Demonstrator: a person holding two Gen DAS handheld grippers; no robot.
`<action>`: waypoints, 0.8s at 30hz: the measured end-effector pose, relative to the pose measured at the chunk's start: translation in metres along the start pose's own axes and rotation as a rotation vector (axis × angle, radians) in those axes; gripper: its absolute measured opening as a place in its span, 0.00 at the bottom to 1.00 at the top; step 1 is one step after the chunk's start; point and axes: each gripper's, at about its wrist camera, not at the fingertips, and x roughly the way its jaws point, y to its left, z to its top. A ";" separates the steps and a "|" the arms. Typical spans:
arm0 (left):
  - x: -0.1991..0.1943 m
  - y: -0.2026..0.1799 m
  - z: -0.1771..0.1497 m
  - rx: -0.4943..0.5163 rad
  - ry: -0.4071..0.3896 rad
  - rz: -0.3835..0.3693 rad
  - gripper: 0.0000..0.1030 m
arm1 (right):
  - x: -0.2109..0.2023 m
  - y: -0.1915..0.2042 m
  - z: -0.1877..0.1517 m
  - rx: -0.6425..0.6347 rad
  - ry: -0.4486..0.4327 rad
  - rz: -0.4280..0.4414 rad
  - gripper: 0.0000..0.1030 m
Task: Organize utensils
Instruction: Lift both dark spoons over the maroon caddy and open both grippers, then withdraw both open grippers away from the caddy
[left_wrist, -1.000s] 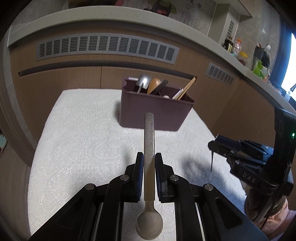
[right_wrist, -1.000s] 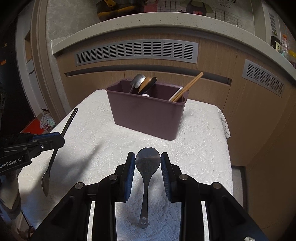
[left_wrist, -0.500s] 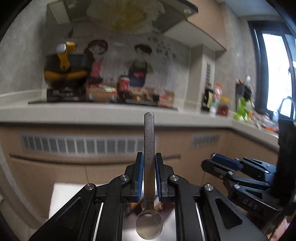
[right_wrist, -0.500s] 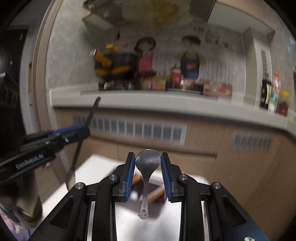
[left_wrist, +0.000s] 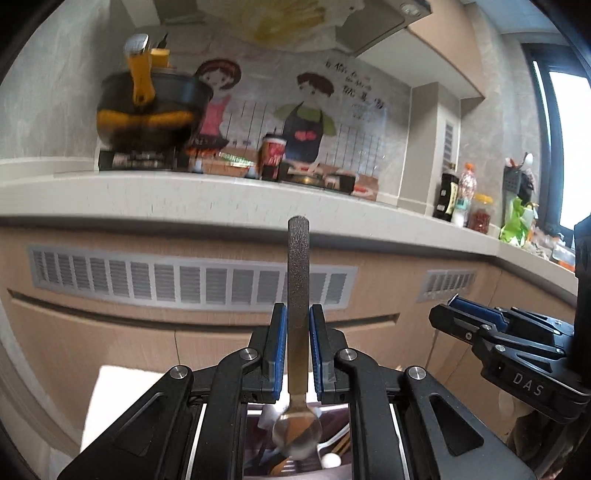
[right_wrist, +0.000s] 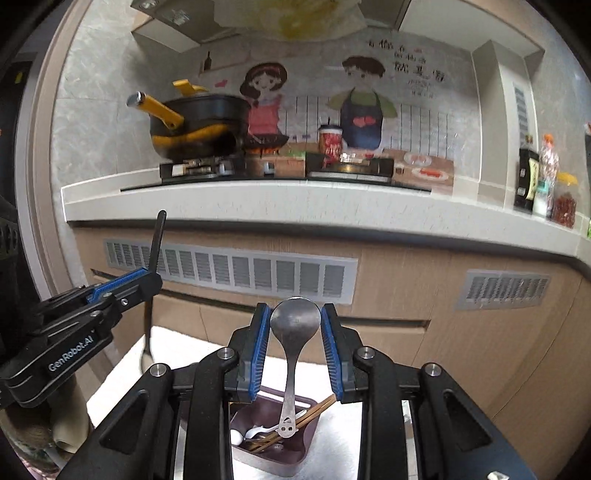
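Claws (left_wrist: 298, 343) (right_wrist: 294, 343) each clamp a spoon (left_wrist: 297, 295) (right_wrist: 293, 332) above the crowded utensil bin (right_wrist: 273, 443).

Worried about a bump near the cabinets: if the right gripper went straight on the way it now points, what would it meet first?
Probably the wooden cabinet front under the countertop. The right gripper, clamped on a spoon, points there over the utensil bin; nothing shows between, though depth is unclear.
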 end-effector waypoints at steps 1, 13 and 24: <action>0.005 0.002 -0.004 -0.002 0.010 0.005 0.12 | 0.004 0.000 -0.002 0.002 0.006 0.001 0.26; 0.046 0.021 -0.060 -0.060 0.203 -0.015 0.13 | 0.070 -0.005 -0.053 0.055 0.195 0.058 0.26; 0.038 0.018 -0.100 -0.057 0.318 0.034 0.54 | 0.074 -0.020 -0.098 0.111 0.291 -0.005 0.62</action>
